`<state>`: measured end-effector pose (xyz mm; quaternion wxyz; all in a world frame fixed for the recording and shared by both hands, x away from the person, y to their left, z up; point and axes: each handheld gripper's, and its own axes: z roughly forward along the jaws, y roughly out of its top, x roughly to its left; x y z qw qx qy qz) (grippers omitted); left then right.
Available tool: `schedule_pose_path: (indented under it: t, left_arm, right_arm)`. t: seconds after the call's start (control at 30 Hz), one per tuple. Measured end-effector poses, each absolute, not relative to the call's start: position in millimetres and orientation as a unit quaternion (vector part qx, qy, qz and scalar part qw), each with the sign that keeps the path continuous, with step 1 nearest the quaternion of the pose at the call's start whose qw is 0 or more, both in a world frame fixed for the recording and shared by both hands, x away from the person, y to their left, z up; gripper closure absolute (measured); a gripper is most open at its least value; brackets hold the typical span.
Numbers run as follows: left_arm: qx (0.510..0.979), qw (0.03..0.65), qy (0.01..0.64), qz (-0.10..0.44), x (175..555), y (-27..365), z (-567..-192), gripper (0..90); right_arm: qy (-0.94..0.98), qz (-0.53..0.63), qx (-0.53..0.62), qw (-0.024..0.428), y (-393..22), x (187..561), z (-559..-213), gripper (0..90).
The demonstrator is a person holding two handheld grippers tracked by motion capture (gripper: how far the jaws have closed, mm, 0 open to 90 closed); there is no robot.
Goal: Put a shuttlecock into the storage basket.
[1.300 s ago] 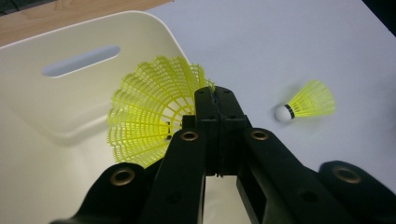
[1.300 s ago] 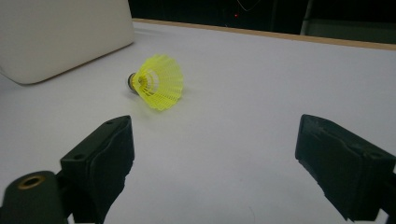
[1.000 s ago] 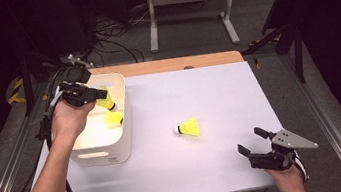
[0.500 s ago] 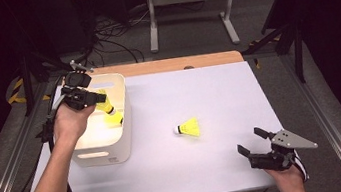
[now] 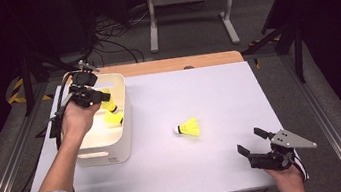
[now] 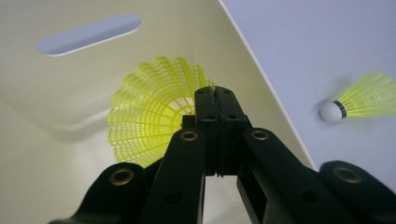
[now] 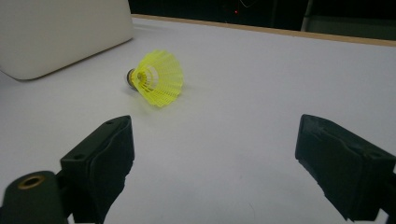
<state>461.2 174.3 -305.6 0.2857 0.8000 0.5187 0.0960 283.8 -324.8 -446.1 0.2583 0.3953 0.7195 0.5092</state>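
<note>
The held yellow shuttlecock (image 6: 149,116) is a plastic one with a netted, ribbed skirt flaring wide toward the cream inner wall of the bin (image 5: 123,113). In the left gripper view its skirt rim sits pinched between the two black jaws, which are pressed together on a thin edge of the mesh; its cork end is hidden behind the skirt. The left gripper (image 5: 100,96) hangs over the far end of the bin, just inside its rim, so the shuttlecock is within the bin's walls, above the floor of it. In the high view a second yellow shuttlecock (image 5: 112,118) lies inside the bin, just nearer the person than the held one. The bin is a rounded, off-white plastic tub with a slot handle in its end wall, and it stands at the left side of the white table top (image 5: 219,94).

To the right of the bin, well apart from it on the bare table, lies a third shuttlecock (image 5: 189,127) on its side, white cork with a dark band pointing toward the bin, yellow skirt pointing away. Farther right of the bin and closer to the person, near the table's front edge, the right gripper (image 5: 251,141) rests low with its jaws spread wide and nothing between them; in the right gripper view the lying shuttlecock sits beyond the open jaws, apart from both.
</note>
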Motion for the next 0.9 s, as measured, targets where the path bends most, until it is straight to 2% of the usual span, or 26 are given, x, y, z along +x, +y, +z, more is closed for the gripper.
schedule_pose_path:
  t: [0.9]
  left_arm:
    - [0.79,0.284,0.537,0.087,491,161,-334,89.5]
  right_arm:
    - [0.719,0.512,0.394,0.257,-325,283,-445,12.3]
